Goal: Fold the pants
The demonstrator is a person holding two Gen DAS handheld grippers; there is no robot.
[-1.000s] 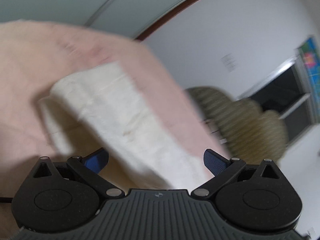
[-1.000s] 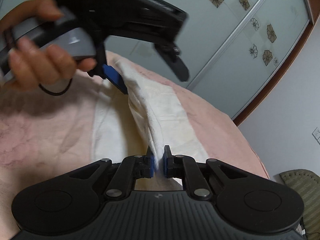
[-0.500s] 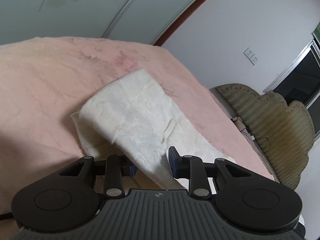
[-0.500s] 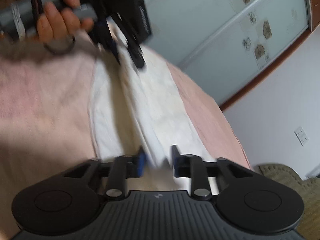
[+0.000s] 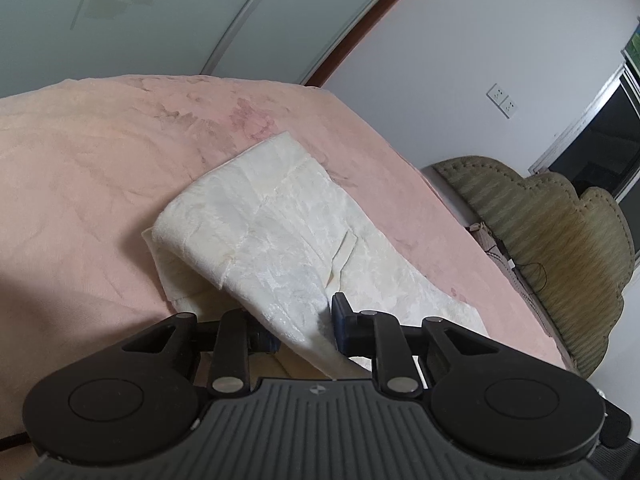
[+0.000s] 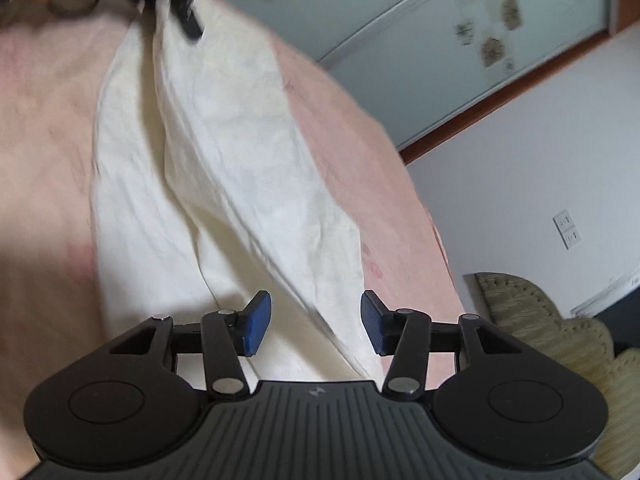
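Observation:
Cream white pants [image 5: 280, 216] lie folded lengthwise on a pink bedspread [image 5: 88, 152]. My left gripper [image 5: 304, 328] is shut on a raised fold of the pants' near edge, with cloth bunched between its blue pads. In the right wrist view the pants [image 6: 224, 168] stretch away from me. My right gripper [image 6: 314, 322] is open just above the cloth, which passes between its pads. The left gripper [image 6: 176, 4] shows blurred at the top left of that view, on the far end of the pants.
A green padded headboard [image 5: 560, 216] stands at the right beyond the bed edge. Frosted sliding wardrobe doors [image 6: 440, 48] and a white wall with sockets [image 6: 568, 228] lie behind the bed.
My left gripper has closed on the pants' edge. My right gripper has opened and let go of the cloth. The left gripper has moved farther from the right one.

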